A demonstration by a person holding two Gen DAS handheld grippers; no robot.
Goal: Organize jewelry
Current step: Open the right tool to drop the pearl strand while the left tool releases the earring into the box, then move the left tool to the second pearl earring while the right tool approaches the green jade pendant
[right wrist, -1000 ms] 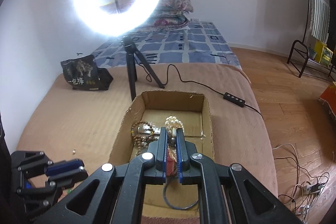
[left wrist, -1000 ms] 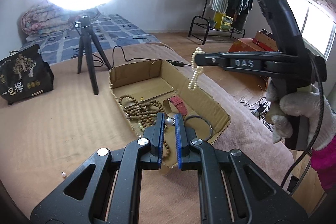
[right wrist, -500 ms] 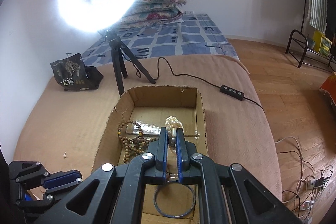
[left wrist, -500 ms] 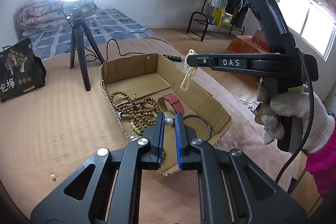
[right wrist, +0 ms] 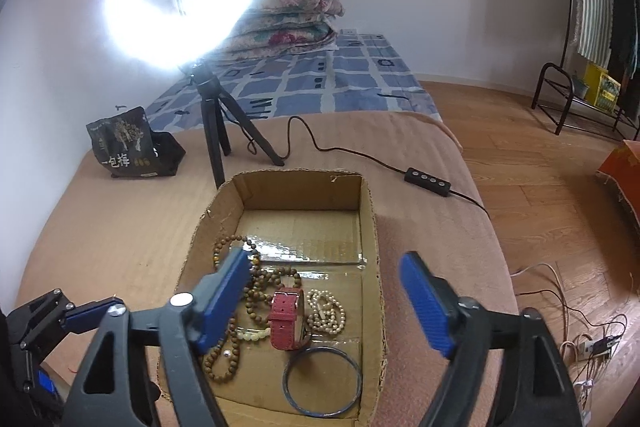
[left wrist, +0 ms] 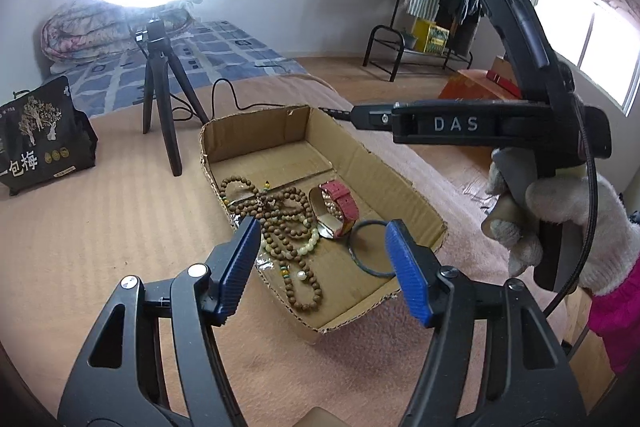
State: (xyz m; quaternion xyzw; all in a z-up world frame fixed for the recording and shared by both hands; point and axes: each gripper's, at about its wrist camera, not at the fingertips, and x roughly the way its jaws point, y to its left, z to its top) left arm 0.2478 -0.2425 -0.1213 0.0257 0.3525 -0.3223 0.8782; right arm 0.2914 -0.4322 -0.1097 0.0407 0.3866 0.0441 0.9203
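Note:
An open cardboard box (right wrist: 370, 227) (left wrist: 416, 195) lies on the tan blanket. Inside are brown bead strands (left wrist: 280, 219) (right wrist: 256, 287), a red watch strap (right wrist: 285, 319) (left wrist: 340, 203), a white pearl bracelet (right wrist: 328, 313), a dark bangle (right wrist: 322, 381) (left wrist: 370, 249) and a single pearl (left wrist: 301, 275). My left gripper (left wrist: 324, 267) is open and empty above the box's near end. My right gripper (right wrist: 332, 303) is open and empty above the box; in the left wrist view (left wrist: 360, 117) it hovers over the far right wall.
A ring light on a black tripod (right wrist: 216, 131) (left wrist: 160, 107) stands behind the box. Its cable and switch (right wrist: 428, 181) lie on the blanket. A black printed bag (right wrist: 128, 147) (left wrist: 36, 139) sits at the left. The blanket's right edge (right wrist: 492, 247) drops to the wooden floor.
Both grippers have opened. The pearl bracelet held by the right gripper now lies in the box beside the red strap, and the single pearl held by the left gripper lies among the beads.

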